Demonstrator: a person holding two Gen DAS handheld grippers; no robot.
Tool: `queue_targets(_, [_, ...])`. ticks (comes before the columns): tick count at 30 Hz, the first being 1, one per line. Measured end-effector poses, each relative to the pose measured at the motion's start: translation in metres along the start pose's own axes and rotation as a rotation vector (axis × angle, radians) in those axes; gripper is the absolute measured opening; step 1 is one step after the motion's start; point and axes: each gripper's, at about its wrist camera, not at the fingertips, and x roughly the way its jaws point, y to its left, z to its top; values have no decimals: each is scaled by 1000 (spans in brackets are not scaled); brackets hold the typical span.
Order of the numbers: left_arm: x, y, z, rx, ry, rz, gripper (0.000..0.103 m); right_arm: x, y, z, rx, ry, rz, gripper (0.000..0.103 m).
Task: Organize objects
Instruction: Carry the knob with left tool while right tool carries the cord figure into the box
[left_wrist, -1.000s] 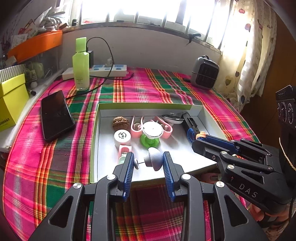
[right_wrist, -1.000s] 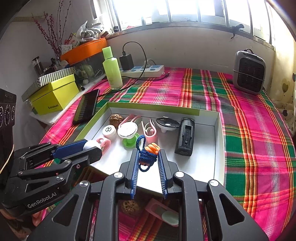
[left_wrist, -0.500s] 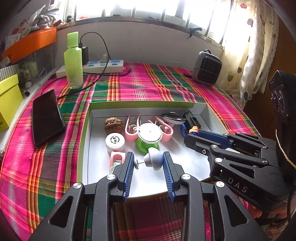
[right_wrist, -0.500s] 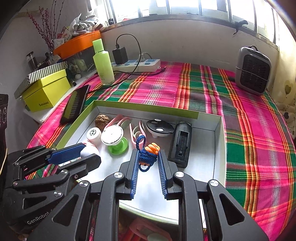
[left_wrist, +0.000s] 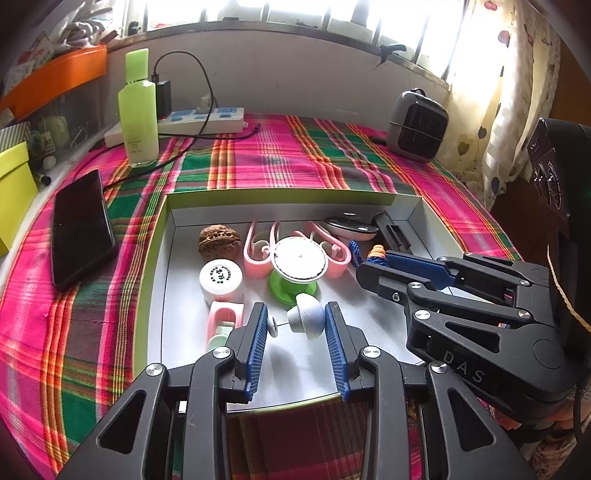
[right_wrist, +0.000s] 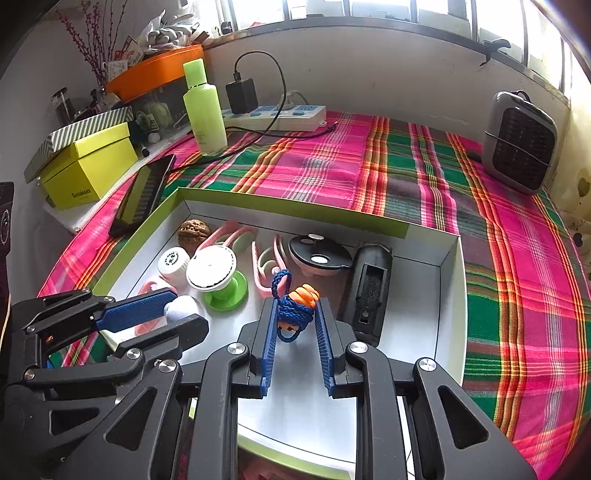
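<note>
Placing step: my left gripper (left_wrist: 295, 323) clamps a grey knob thing (left_wrist: 306, 316), my right gripper (right_wrist: 295, 319) pinches the blue/orange cord knot (right_wrist: 295, 306), both over the white tray (right_wrist: 452, 306). Next: lower onto bare floor, release w/o hitting neighbours.

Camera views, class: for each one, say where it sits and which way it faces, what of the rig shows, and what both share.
Left wrist: on the left gripper, facing down into the white tray; it grips a grey knob; the right gripper enters at right.
Right wrist: on the right gripper, same direction; it grips a blue and orange cord bundle; the left gripper enters at left.
Shared: tray, green bottle, heater.
</note>
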Motion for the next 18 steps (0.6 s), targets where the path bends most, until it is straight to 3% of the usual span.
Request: queue_targets(18, [8,3,0,3,13,7,30,10,0,2,-20,23,-2,22])
